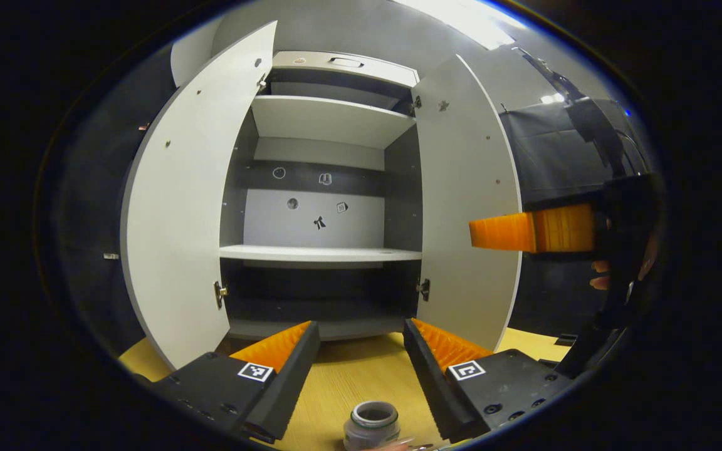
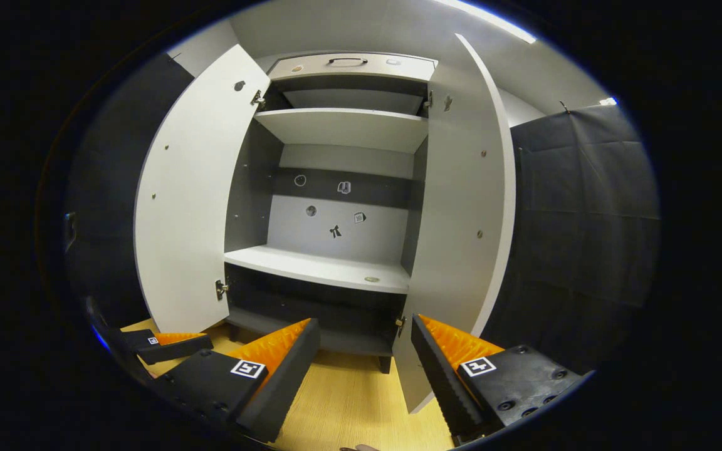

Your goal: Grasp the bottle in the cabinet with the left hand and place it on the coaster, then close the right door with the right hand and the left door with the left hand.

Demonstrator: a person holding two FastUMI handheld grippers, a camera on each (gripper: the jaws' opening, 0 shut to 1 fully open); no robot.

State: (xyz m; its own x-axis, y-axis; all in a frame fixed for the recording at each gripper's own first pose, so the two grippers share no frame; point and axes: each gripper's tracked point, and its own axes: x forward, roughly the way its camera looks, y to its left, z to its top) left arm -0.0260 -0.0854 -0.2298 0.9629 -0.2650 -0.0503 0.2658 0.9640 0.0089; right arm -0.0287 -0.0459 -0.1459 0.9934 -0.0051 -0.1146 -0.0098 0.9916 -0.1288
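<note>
Fingers of the left gripper (image 1: 361,369) are standing spread and empty above the bottle (image 1: 371,426), which is sitting on the table (image 1: 348,376); no coaster is discernible. Right gripper (image 2: 364,369) is gaping beside the right door (image 2: 455,238); pushing its edge carelessly risks slipping off.

Left gripper (image 1: 361,363), right gripper (image 2: 364,369) agape.

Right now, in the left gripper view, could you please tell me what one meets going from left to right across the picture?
Open left door → cabinet shelf → open right door → right tool, held beside that door.
</note>
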